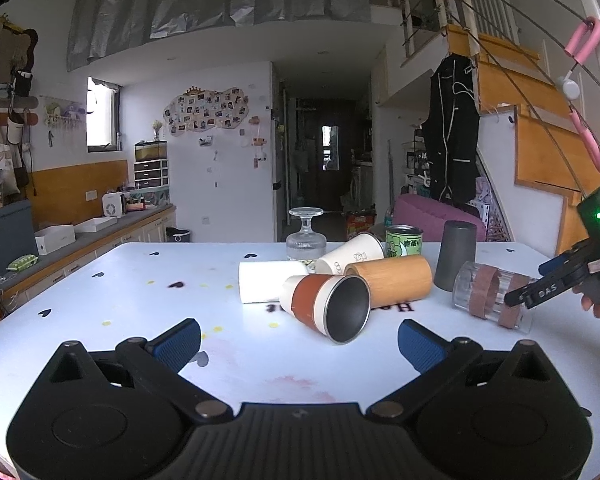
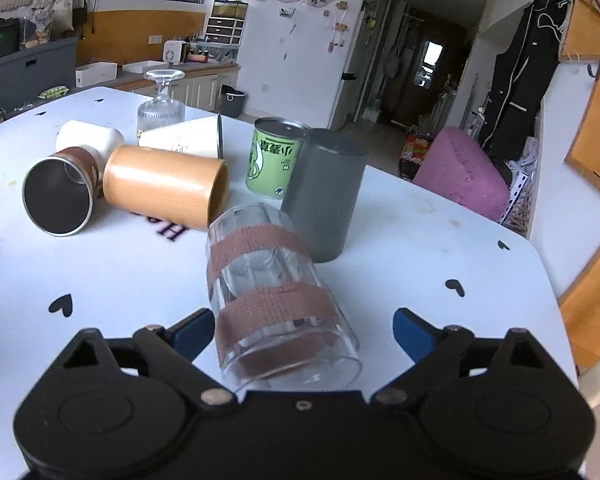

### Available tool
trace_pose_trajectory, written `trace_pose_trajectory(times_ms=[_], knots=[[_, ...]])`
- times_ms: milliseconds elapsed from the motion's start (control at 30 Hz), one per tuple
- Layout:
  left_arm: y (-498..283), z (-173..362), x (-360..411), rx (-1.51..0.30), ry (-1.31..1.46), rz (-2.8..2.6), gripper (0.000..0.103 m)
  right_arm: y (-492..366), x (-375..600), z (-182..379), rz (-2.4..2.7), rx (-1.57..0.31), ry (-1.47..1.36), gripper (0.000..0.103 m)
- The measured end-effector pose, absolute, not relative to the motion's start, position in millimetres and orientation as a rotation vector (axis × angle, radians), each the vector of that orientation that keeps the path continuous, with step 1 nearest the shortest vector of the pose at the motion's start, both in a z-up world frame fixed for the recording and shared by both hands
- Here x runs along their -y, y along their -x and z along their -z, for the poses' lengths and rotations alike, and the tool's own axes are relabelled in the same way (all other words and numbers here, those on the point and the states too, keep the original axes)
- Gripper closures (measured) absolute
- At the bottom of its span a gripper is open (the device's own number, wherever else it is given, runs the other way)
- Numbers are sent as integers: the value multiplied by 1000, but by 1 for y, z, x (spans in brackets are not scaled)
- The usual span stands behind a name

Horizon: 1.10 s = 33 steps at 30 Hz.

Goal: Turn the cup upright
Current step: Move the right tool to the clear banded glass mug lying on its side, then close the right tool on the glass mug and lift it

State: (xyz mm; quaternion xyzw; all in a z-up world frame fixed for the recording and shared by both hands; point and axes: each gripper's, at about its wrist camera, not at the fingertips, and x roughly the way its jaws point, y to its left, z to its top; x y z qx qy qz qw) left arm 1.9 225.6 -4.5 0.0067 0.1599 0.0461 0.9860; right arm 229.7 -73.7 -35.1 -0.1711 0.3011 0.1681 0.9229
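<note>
Glass cup [image 2: 276, 296] sideways btwn R fingers [image 2: 194, 334].

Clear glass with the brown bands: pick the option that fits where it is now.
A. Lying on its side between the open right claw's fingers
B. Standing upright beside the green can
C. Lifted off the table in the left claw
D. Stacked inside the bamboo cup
A: the clear glass lies on its side on the white table, between the spread fingers of the right claw.

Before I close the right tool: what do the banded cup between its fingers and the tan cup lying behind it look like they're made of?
The banded cup looks like clear ribbed glass or hard plastic: the table shows through it. Its two brown bands have a woven, tape-like texture. The tan cup looks like matte bamboo or wood, with faint grain, though that could be a printed finish.
</note>
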Motion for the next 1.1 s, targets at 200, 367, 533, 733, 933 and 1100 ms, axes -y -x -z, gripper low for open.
trace_pose_trajectory(times_ms=[200,367,533,733,933,1100], knots=[[-3,5,-225,-326,-5,-87,0,-228,67,44,-347,-641,347,22],[-3,5,-224,-327,-1,-70,0,-216,53,45,-287,-626,365,24],[-4,6,-224,-332,7,-54,0,-194,46,42,-231,-638,302,27],[-5,8,-225,-336,18,-36,0,-148,40,34,-304,-631,274,28],[-8,11,-221,-352,19,-3,0,-89,27,28,-483,-608,292,28],[-13,13,-216,-364,9,27,0,-51,11,31,-593,-605,334,29]])
